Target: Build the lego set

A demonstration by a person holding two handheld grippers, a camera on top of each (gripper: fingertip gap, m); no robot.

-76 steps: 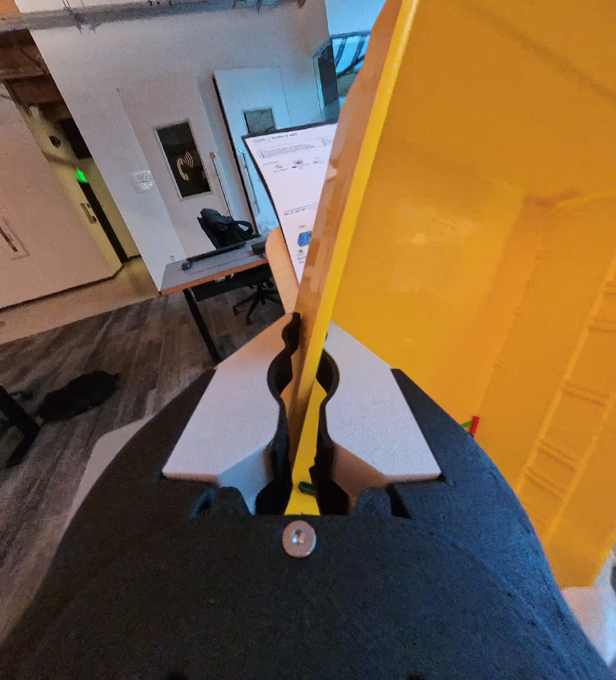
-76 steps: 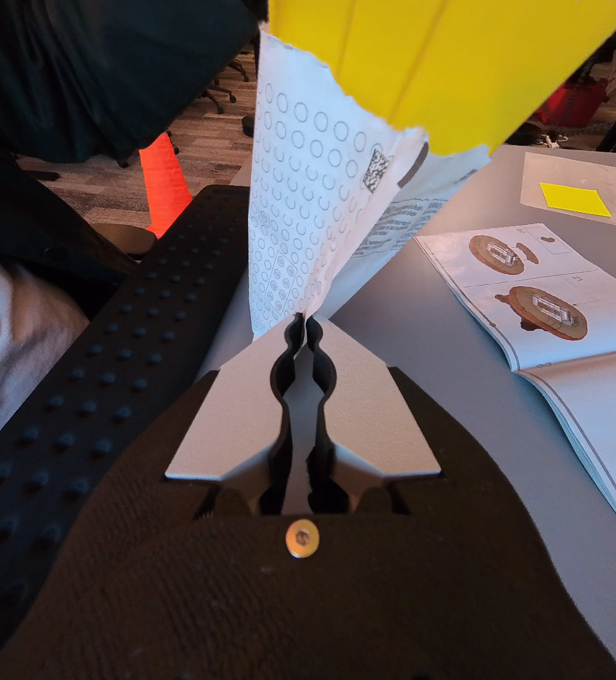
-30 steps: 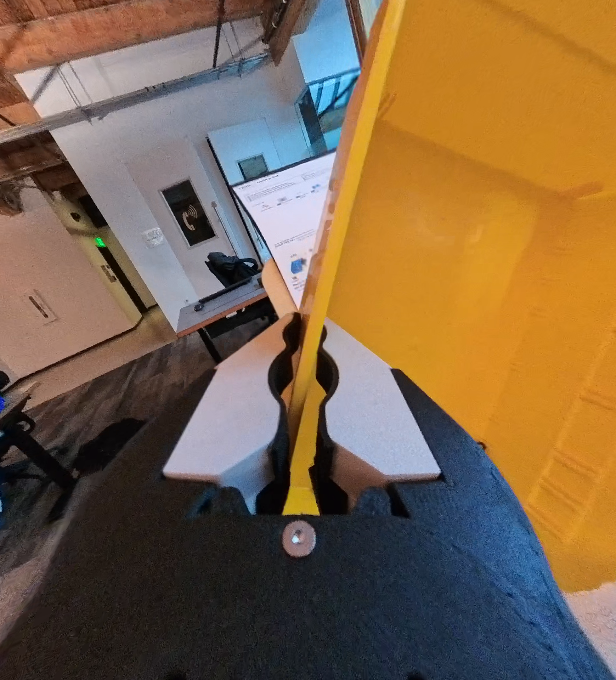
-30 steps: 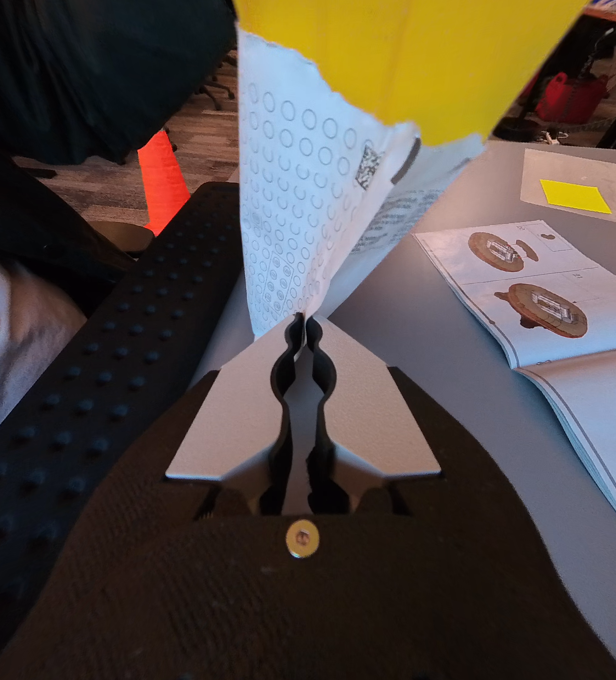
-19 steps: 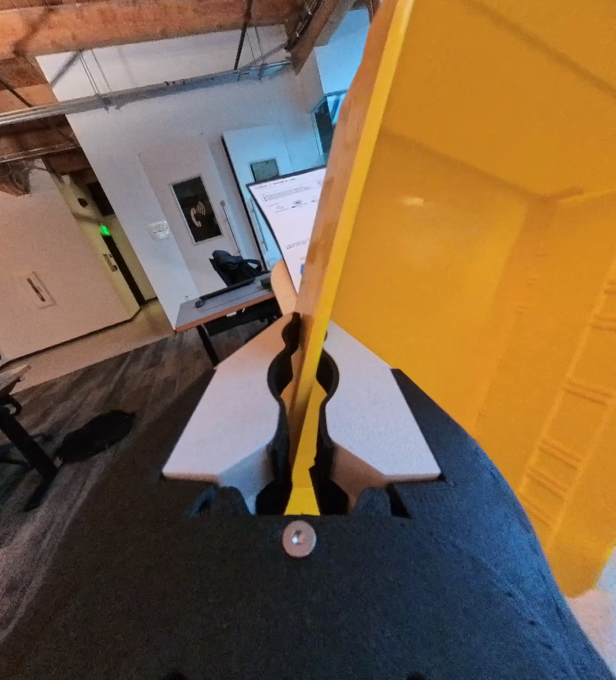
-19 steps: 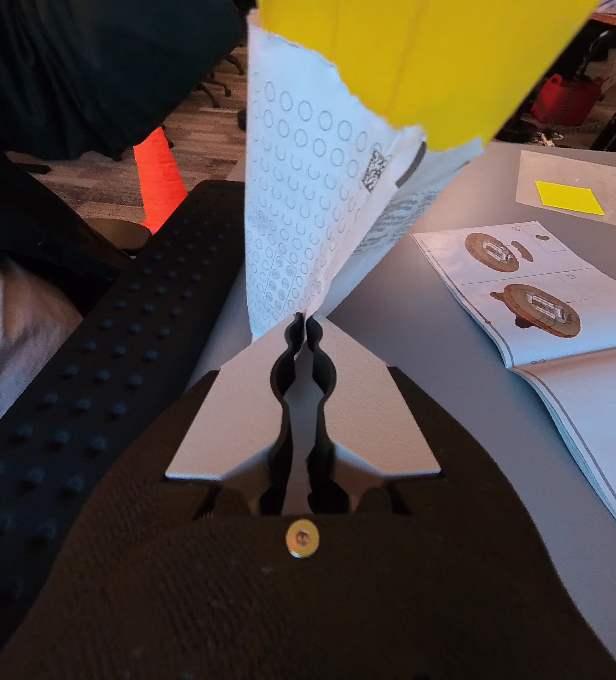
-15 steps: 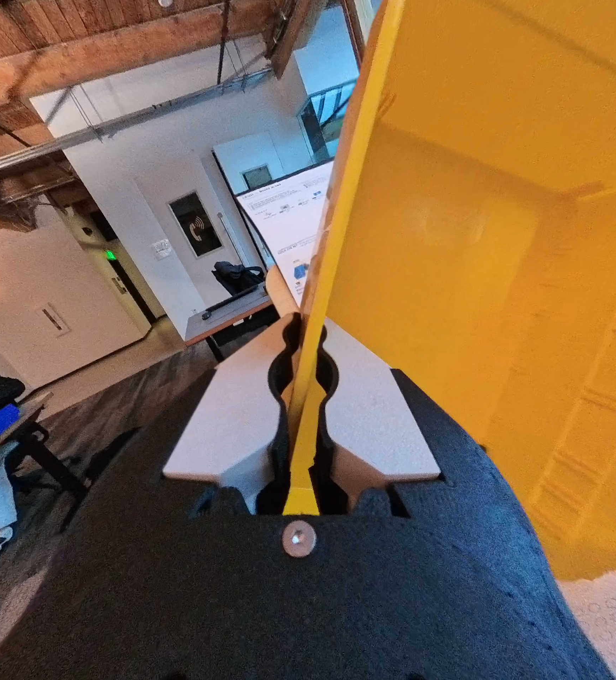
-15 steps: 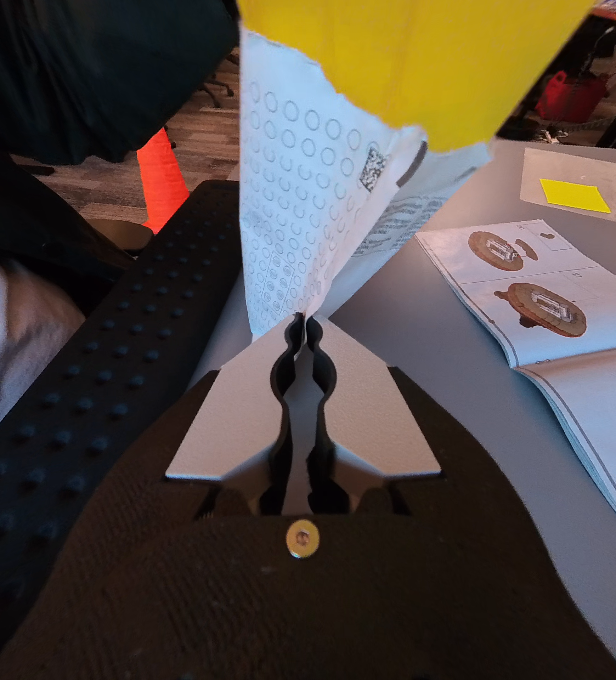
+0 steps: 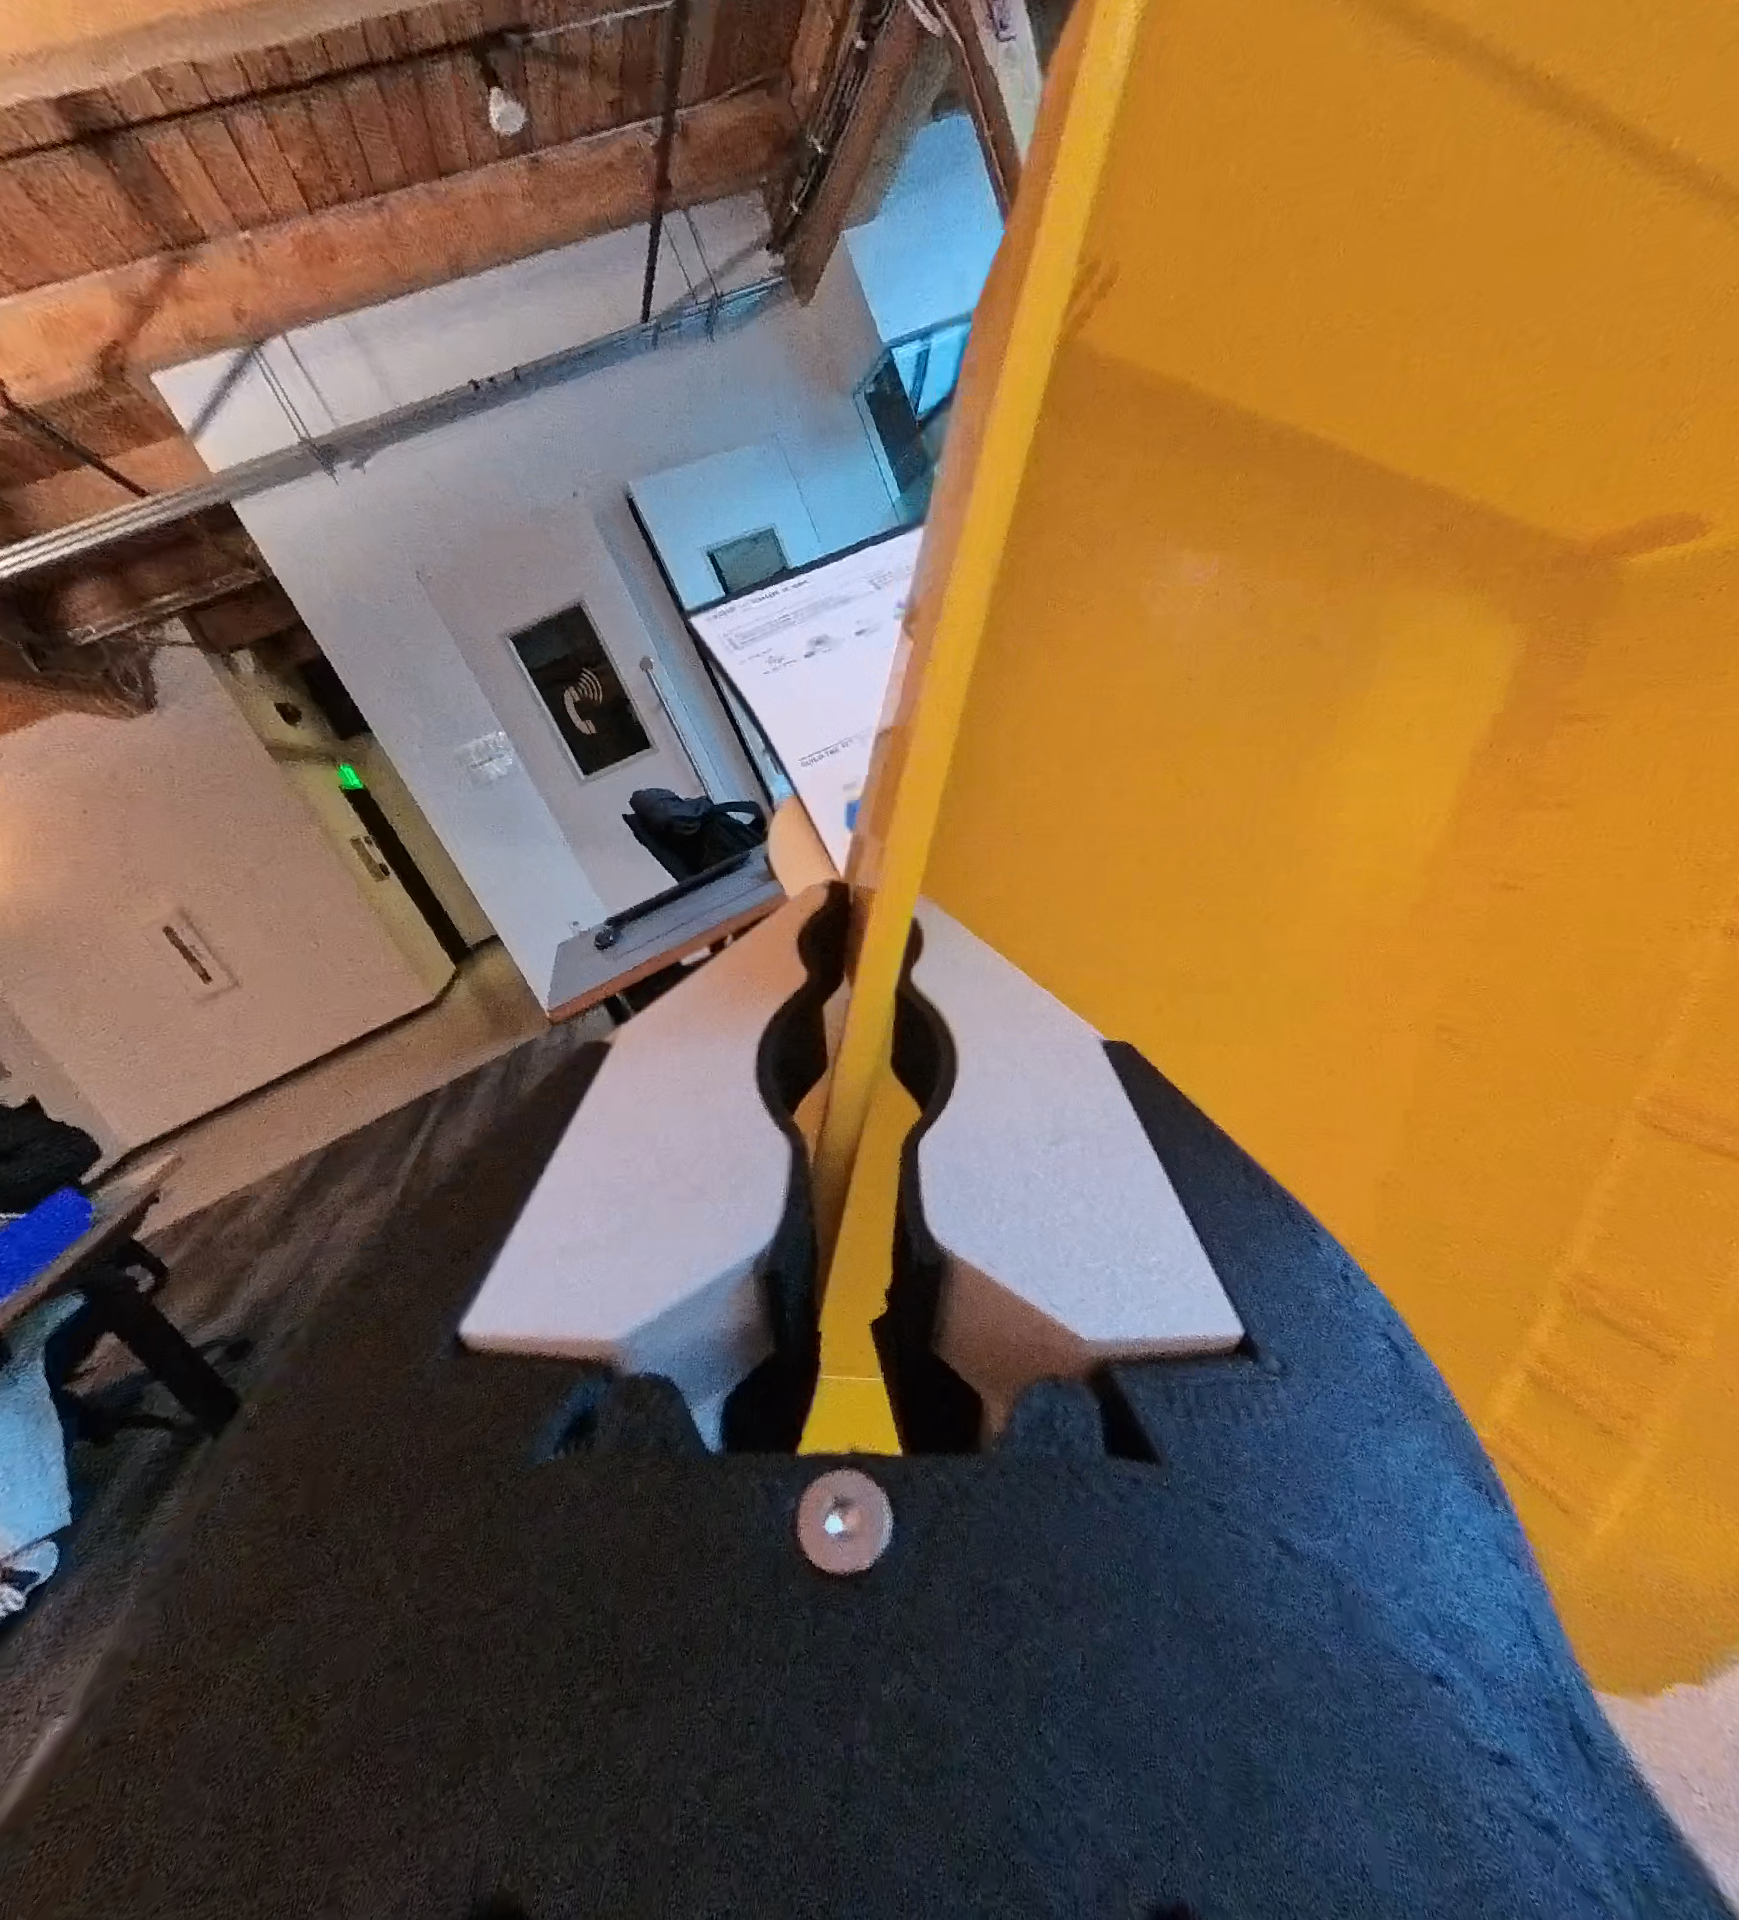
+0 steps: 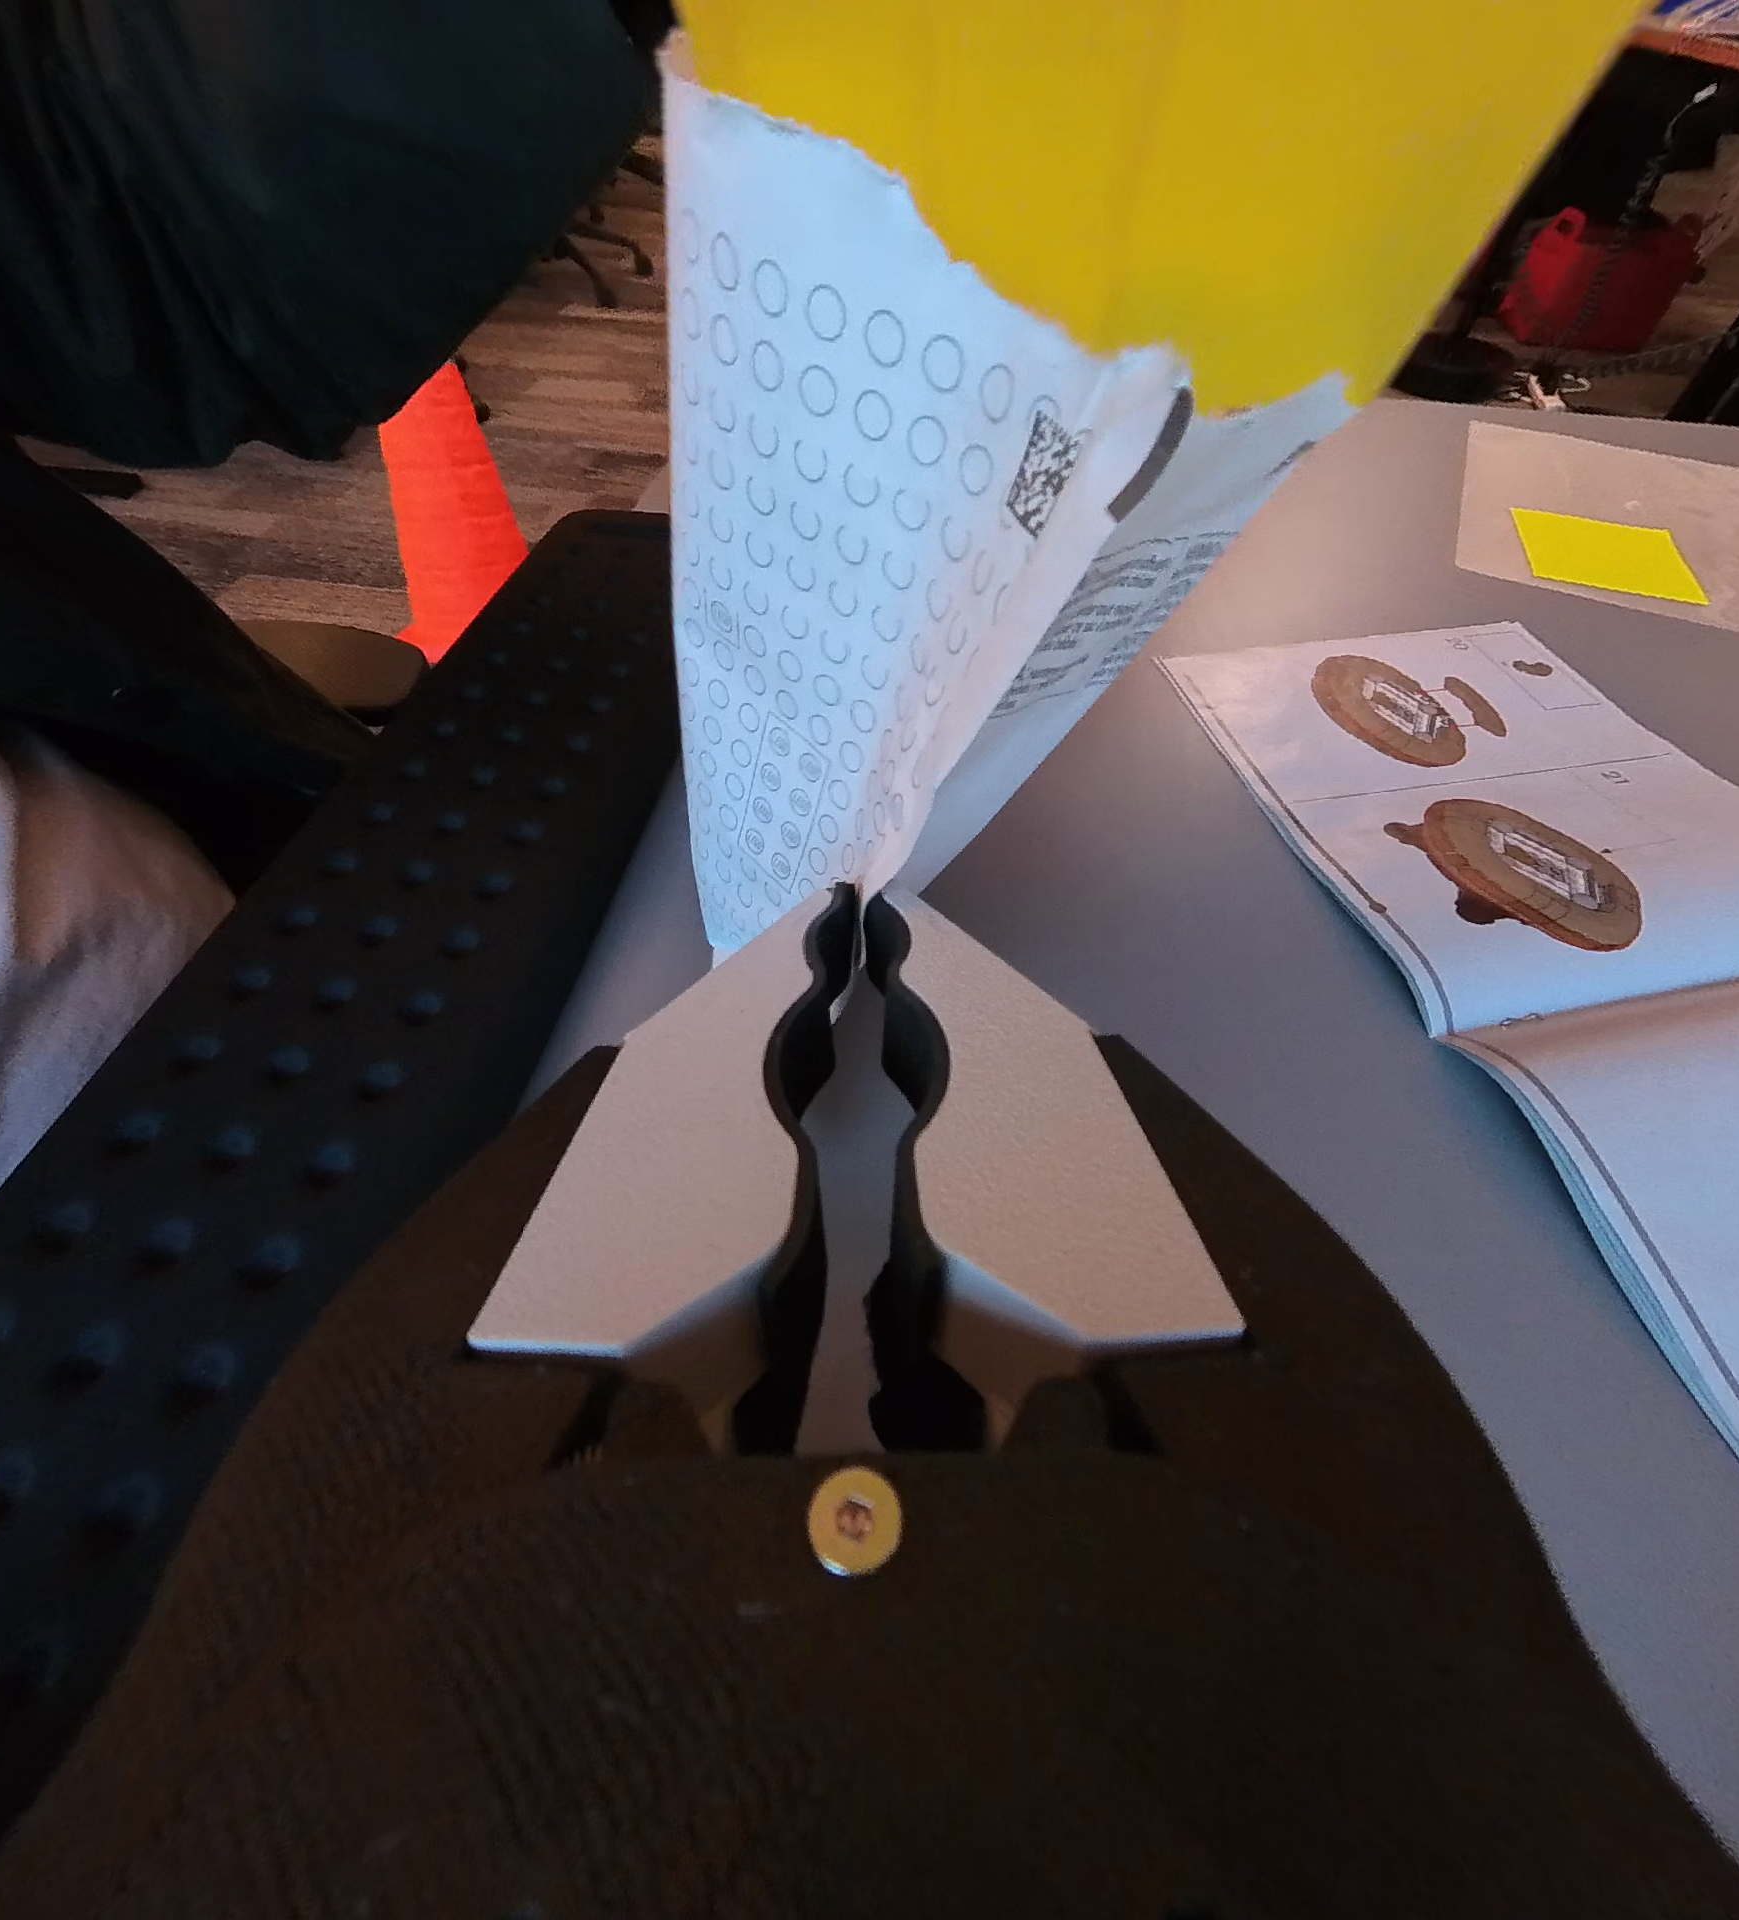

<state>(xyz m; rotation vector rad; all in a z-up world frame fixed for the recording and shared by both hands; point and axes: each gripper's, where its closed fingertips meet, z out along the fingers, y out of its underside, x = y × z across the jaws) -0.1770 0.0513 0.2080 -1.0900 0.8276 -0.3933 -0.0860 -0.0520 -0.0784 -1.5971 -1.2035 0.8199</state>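
Pinching a flap of the yellow box [image 9: 1364, 727] edge-on, my left gripper [image 9: 857, 914] has its fingers pressed against the thin card, and the box's open inside fills the right of that view. My right gripper [image 10: 857, 902] is clamped at its tips on the lower edge of a white paper bag [image 10: 844, 540] printed with rings, whose top disappears behind the yellow box [image 10: 1156, 156] above it. Just beyond, the grey worktop [image 10: 1208, 1039] carries an open instruction booklet [image 10: 1519, 831] to the right, showing round brown models. Farther back lies a pale sheet with a yellow square [image 10: 1608, 556]. An orange cone [image 10: 449, 499] stands on the floor to the left.
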